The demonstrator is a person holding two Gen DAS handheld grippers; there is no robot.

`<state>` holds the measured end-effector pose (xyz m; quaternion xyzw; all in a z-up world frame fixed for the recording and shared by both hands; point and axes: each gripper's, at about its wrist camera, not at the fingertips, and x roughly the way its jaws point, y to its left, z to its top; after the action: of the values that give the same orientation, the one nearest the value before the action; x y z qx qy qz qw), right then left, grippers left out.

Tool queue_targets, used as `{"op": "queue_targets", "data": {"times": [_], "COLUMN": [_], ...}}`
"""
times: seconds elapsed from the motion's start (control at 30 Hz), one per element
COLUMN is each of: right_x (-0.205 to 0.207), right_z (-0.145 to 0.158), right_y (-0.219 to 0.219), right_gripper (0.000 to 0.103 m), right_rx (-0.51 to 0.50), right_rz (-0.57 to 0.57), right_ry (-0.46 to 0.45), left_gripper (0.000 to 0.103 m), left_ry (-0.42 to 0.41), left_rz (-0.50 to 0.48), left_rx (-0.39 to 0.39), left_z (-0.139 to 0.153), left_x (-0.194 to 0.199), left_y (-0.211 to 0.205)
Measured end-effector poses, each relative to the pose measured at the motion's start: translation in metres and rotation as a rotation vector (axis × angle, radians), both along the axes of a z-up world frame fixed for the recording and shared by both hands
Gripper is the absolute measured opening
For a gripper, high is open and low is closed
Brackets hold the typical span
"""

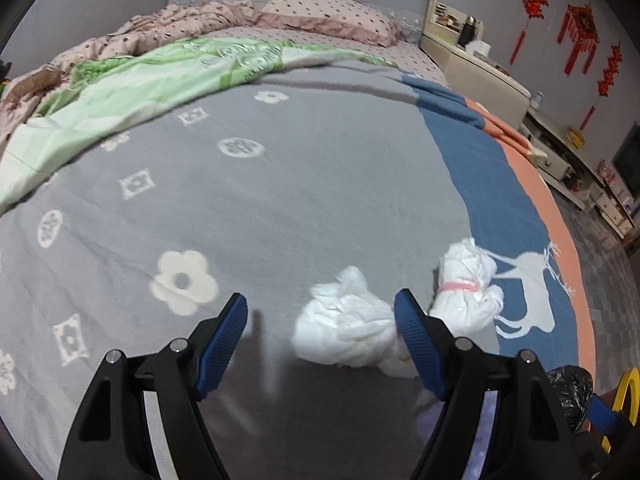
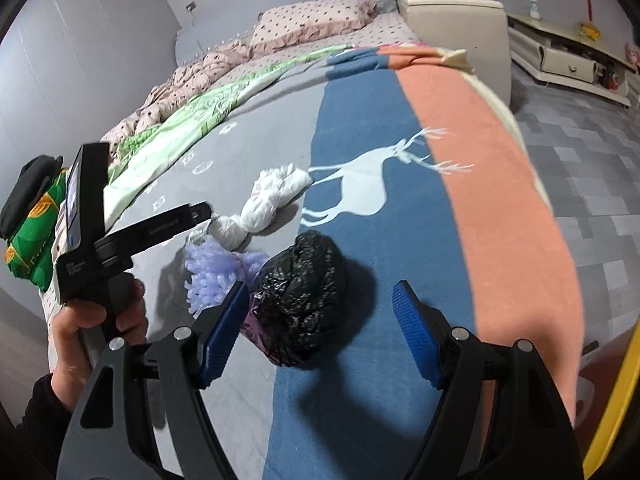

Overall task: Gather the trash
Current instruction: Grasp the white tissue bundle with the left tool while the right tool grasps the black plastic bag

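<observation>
Trash lies on a bed blanket. In the left wrist view my left gripper [image 1: 322, 344] is open, with a crumpled white wad [image 1: 344, 326] between its fingers, close to the right one. A second white wad with a pink band [image 1: 468, 286] lies just beyond it. In the right wrist view my right gripper [image 2: 320, 334] is open around a crumpled black plastic bag [image 2: 302, 298], which sits near its left finger. A purple fuzzy piece [image 2: 212, 272] and the two white wads [image 2: 268, 202] lie beyond. The left gripper [image 2: 120, 240] shows at left, held by a hand.
The blanket [image 1: 280, 200] is grey with flowers, then blue with a white deer [image 2: 360, 188], then orange at the bed's edge [image 2: 500, 184]. A green quilt [image 1: 140, 84] and pink pillow [image 1: 332, 12] lie farther up. Cabinets [image 2: 560, 56] stand across the tiled floor. A yellow object [image 1: 628, 392] is low right.
</observation>
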<state>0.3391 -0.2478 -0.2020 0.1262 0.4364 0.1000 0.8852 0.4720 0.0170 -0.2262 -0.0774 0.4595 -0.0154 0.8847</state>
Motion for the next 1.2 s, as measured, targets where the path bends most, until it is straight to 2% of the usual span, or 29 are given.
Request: {"op": "queue_targets", "data": {"times": [0.1, 0.23, 0.33, 0.4, 0.5, 0.63, 0.7, 0.97, 1.2], "right_x": [0.005, 0.012, 0.016, 0.018, 0.017, 0.015, 0.012, -0.007, -0.039], "right_z": [-0.008, -0.015, -0.019, -0.022, -0.024, -0.023, -0.019, 0.000, 0.032], "right_y": [0.006, 0.011, 0.011, 0.014, 0.018, 0.018, 0.016, -0.001, -0.017], "right_gripper": [0.068, 0.065, 0.063, 0.055, 0.047, 0.039, 0.035, 0.033, 0.033], "right_rx": [-0.003, 0.002, 0.013, 0.024, 0.028, 0.036, 0.040, 0.071, 0.113], "right_rz": [0.020, 0.028, 0.033, 0.043, 0.058, 0.052, 0.052, 0.018, 0.011], "right_ry": [0.018, 0.027, 0.035, 0.043, 0.046, 0.047, 0.043, 0.006, -0.044], "left_gripper": [0.067, 0.052, 0.047, 0.044, 0.035, 0.026, 0.023, 0.020, 0.020], "left_ry": [-0.010, -0.010, -0.033, -0.046, -0.066, -0.082, -0.079, -0.092, -0.134], "left_rz": [-0.028, -0.055, -0.088, -0.114, -0.129, -0.119, -0.109, -0.068, -0.052], "left_rx": [0.012, -0.026, -0.010, -0.013, 0.008, 0.011, -0.013, -0.059, -0.048], "left_z": [-0.005, -0.006, -0.007, -0.006, -0.005, -0.004, -0.003, 0.011, 0.035], "left_x": [0.001, 0.002, -0.006, -0.011, -0.016, -0.019, -0.018, -0.027, -0.049], "left_y": [-0.008, -0.013, -0.020, -0.025, -0.031, -0.031, -0.026, -0.005, 0.012]}}
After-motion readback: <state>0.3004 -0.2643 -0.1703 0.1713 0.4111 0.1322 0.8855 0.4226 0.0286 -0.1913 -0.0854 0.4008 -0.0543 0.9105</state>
